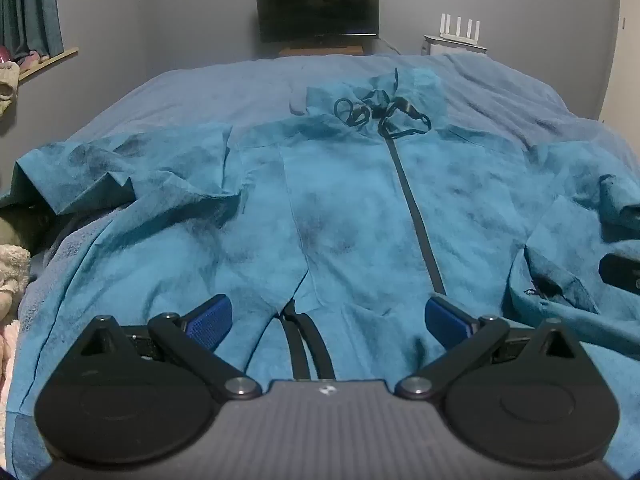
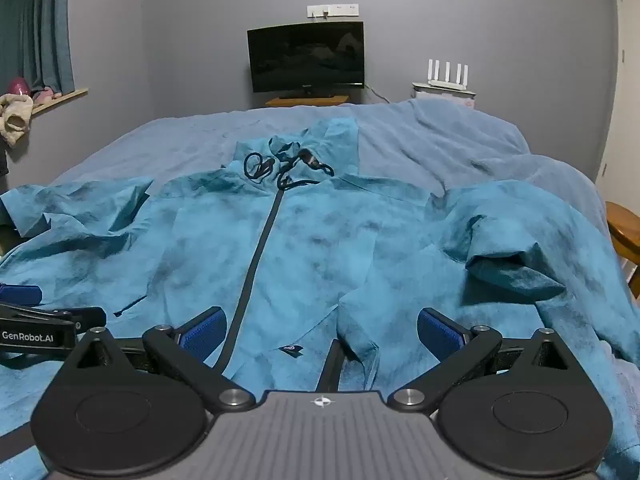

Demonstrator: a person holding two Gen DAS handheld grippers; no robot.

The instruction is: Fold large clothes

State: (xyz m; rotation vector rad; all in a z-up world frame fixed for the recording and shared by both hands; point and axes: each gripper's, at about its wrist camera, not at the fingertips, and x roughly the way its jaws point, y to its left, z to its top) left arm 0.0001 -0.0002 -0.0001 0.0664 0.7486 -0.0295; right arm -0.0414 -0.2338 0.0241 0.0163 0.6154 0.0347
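the teal jacket (image 1: pixel 344 208) lies front-up, spread flat across the bed (image 1: pixel 224 84), sleeves out left and right for folding. left gripper (image 1: pixel 326 320) and right gripper (image 2: pixel 320 330) hover at its near hem, fingers wide apart, holding nothing.

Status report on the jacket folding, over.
Left gripper open, right gripper open, both low at the hem. Jacket flat on the bed, zipped, sleeves rumpled out to the sides. Drawstring loose at the collar; nothing else in the way.
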